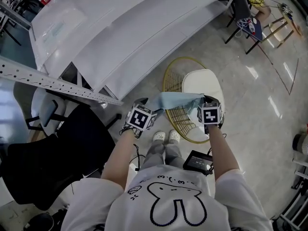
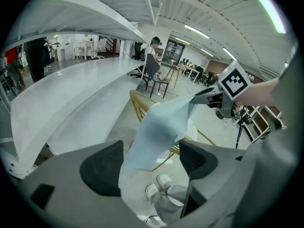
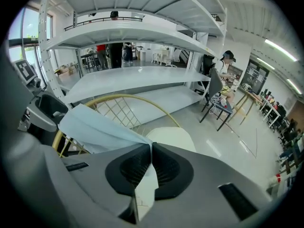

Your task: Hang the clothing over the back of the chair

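Two tools flank the pale blue clothing (image 1: 175, 101) at frame centre, over the gold wire chair (image 1: 179, 114) back. The right tool (image 3: 149, 167) clamps one corner; the left tool (image 2: 151, 161) gapes, with the cloth loose between its pads, likely so it can drape.

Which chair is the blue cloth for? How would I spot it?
Find the long white shelves. In front of them stands a round chair. Unlike the black chair nearby, it has a gold wire back and a white seat.

Left tool (image 2: 149, 163) points steeply down with jaws wide apart; right tool (image 3: 151, 164), alongside, pinches the clothing (image 3: 92, 127).
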